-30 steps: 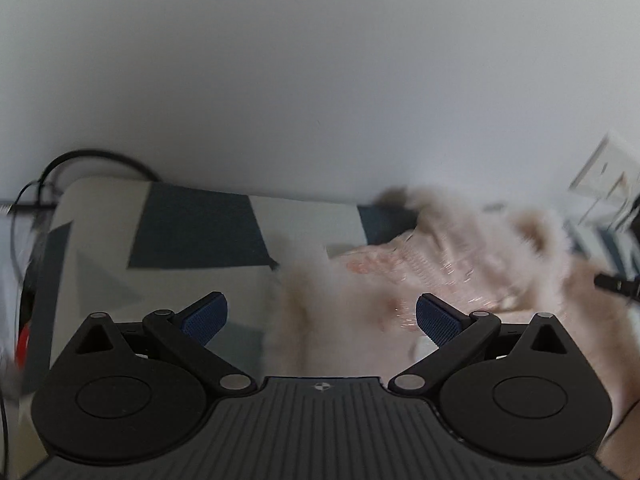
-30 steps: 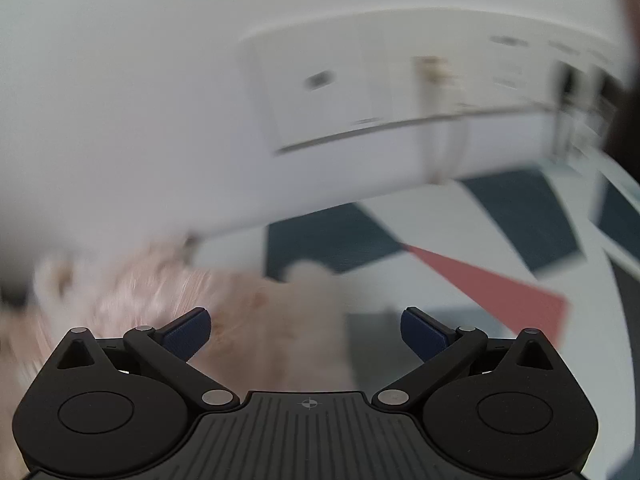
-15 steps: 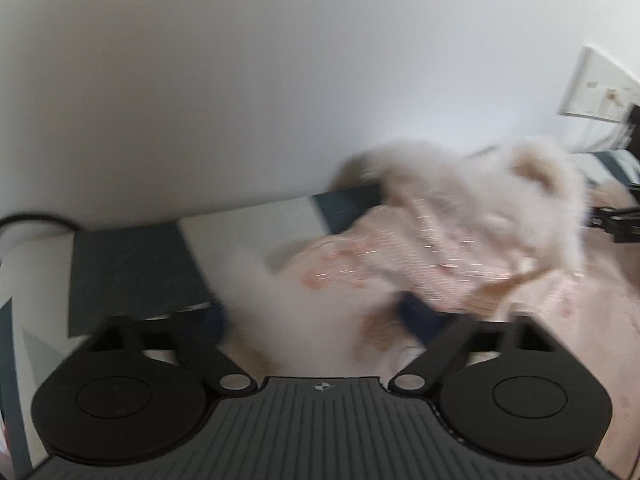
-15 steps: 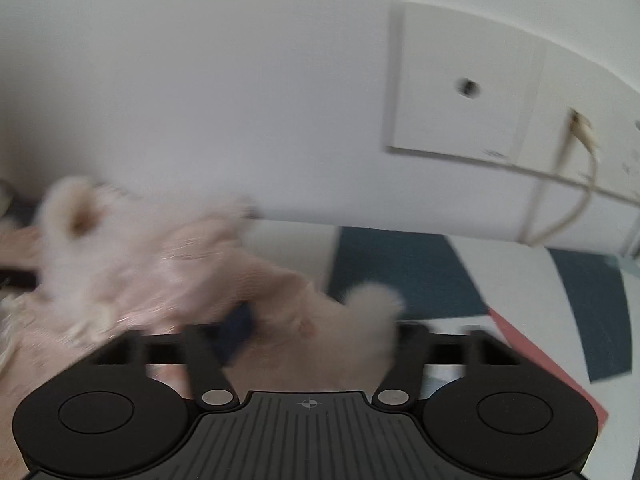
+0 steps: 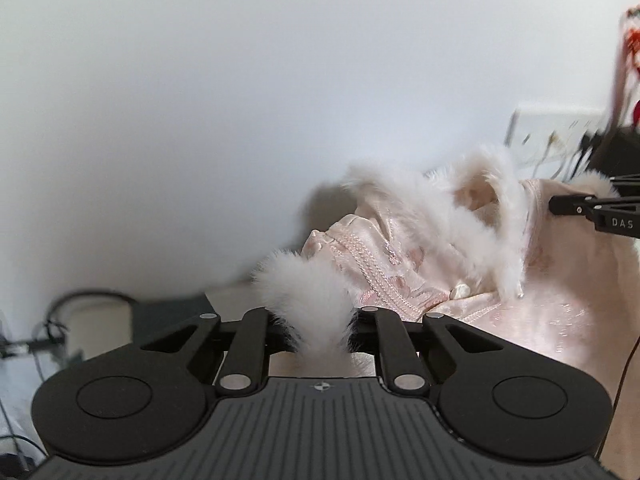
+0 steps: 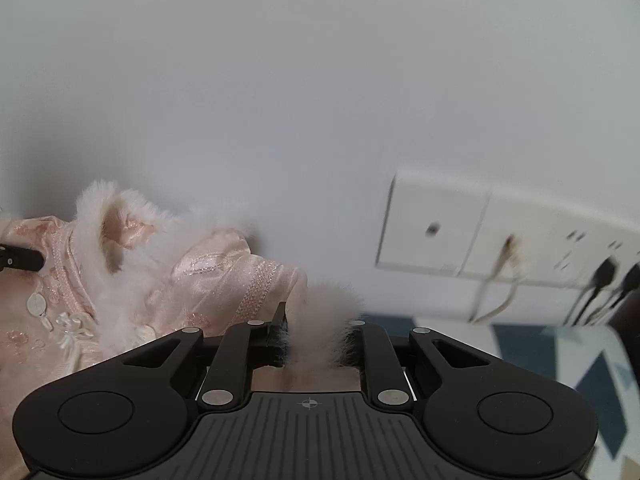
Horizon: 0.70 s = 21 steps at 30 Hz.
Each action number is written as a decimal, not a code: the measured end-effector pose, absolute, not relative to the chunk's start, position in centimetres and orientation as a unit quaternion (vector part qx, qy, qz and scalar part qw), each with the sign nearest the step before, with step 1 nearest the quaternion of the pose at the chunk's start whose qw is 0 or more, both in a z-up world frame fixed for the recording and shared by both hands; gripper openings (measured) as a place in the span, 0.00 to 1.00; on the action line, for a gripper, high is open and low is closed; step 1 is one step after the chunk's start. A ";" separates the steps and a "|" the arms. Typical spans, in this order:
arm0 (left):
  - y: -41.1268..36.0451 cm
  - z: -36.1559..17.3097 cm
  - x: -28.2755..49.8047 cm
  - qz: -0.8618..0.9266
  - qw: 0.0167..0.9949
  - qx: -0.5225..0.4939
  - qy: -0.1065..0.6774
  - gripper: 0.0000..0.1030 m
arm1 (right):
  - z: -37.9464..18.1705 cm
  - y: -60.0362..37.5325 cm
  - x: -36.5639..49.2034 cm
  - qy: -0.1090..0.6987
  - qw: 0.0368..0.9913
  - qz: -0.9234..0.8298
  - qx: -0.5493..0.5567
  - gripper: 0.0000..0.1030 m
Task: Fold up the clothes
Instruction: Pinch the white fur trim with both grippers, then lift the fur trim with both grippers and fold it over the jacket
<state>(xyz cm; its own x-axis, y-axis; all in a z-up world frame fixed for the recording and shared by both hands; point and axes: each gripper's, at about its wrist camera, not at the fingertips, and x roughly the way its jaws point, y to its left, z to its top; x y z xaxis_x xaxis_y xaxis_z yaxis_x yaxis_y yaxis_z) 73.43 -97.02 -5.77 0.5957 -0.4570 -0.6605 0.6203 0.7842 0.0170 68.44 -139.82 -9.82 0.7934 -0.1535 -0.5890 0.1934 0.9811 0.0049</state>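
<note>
A pale pink satin garment with white fur trim hangs lifted in front of a white wall. My left gripper has its jaws closing, and the pads pinch one fluffy fur cuff. In the right wrist view the same garment stretches off to the left. My right gripper is also closing, with the other fur cuff pressed between its pads. Each gripper shows at the edge of the other's view: the right gripper at the right edge, the left gripper at the left edge.
A white wall stands close behind. Wall sockets with several plugs and cords sit to the right. A table cover patterned in dark blue and white lies below. Black cables curl at the far left.
Both grippers went from wide open to pinched on the fur cuffs. Both rose, and the garment came up off the patterned cover with them.
</note>
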 end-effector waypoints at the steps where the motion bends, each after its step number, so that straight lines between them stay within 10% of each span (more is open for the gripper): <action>1: -96.5 -4.8 72.5 -0.310 0.887 0.121 0.320 0.15 | -8.7 -139.7 67.3 0.298 0.949 -0.092 0.035 0.14; 11: -88.3 1.2 58.8 -0.374 0.890 0.075 0.251 0.15 | -2.8 -134.7 49.6 0.231 0.966 -0.109 0.040 0.14; 21: -81.6 -9.4 51.5 -0.384 0.845 0.102 0.358 0.15 | -12.2 -128.6 36.0 0.340 0.922 -0.148 0.107 0.14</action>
